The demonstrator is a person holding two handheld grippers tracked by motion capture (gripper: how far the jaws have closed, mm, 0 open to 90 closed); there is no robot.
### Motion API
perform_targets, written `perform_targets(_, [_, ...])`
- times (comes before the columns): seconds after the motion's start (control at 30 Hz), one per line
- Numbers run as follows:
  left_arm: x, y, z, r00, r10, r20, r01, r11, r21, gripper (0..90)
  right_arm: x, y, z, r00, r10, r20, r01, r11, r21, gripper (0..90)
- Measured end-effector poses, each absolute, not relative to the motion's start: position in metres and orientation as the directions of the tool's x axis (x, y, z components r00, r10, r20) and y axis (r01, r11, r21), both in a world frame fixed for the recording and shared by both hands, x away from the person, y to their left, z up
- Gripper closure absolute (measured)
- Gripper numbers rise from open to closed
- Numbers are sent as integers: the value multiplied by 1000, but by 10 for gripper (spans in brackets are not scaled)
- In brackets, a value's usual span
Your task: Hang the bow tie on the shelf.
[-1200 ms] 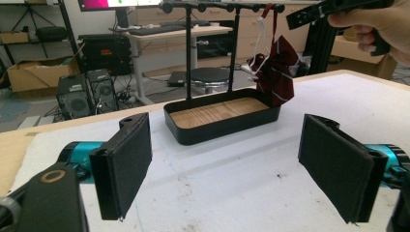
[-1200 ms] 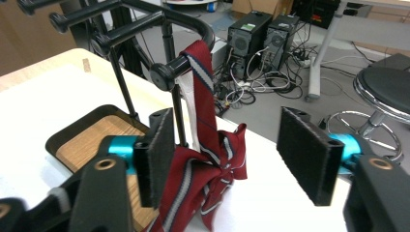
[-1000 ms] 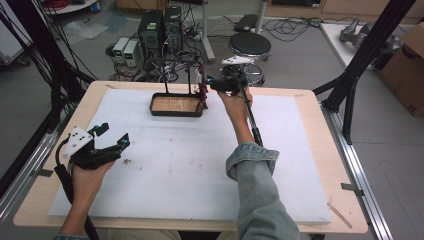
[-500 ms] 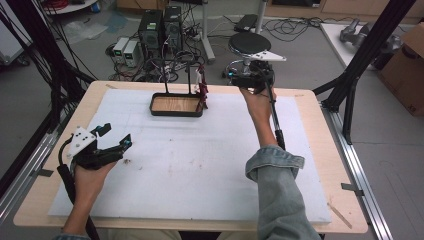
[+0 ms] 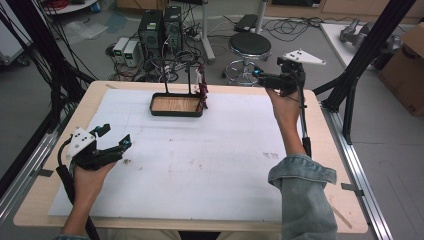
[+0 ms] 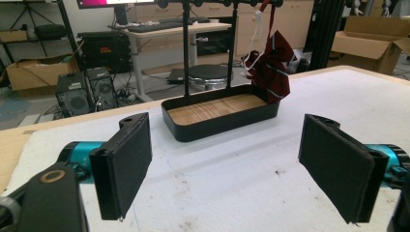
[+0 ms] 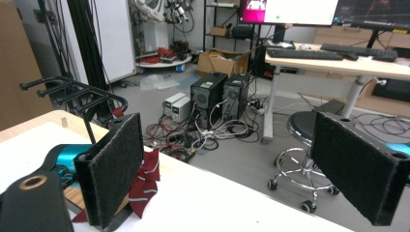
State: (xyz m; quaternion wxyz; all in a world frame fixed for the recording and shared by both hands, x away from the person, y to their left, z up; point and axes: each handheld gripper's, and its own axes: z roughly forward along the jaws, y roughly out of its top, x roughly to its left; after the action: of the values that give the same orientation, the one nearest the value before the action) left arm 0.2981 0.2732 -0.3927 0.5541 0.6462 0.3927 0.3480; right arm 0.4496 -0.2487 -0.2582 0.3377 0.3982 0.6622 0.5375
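Both grippers stood wide and empty: right gripper (image 5: 257,75) had withdrawn rightward from the rack (image 5: 178,104), leaving the maroon cloth (image 5: 202,89) hanging; left gripper (image 5: 116,142) stayed near.

Dark-red striped cloth (image 5: 202,89) — hanging over black tray's (image 5: 176,112) end

tray (image 6: 220,126): matt black, wood floor; cloth (image 6: 270,67): striped fabric; pads (image 6: 126,164): felt-like
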Motion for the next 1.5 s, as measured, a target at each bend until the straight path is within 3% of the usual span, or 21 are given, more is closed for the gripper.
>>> perform_targets(0.37, [299,272,-395,450,893,18,129,-85,988,196,406,-288,-269,-465,885,28,143,44,989,112])
perform_targets(0.83, [298,270,-397,449,893,26,132,-95,987,196,334,-326,-307,-393,919,33,64,-9,998,112])
perform_targets(1.17, [296,268,-397,447,894,32,130,-100,986,195,293,-346,-352,-330,940,81,53,-68,996,112])
perform_targets(1.5, [297,267,-400,444,895,35,139,-108,984,195,268,-342,-404,-307,946,107,108,-78,991,112])
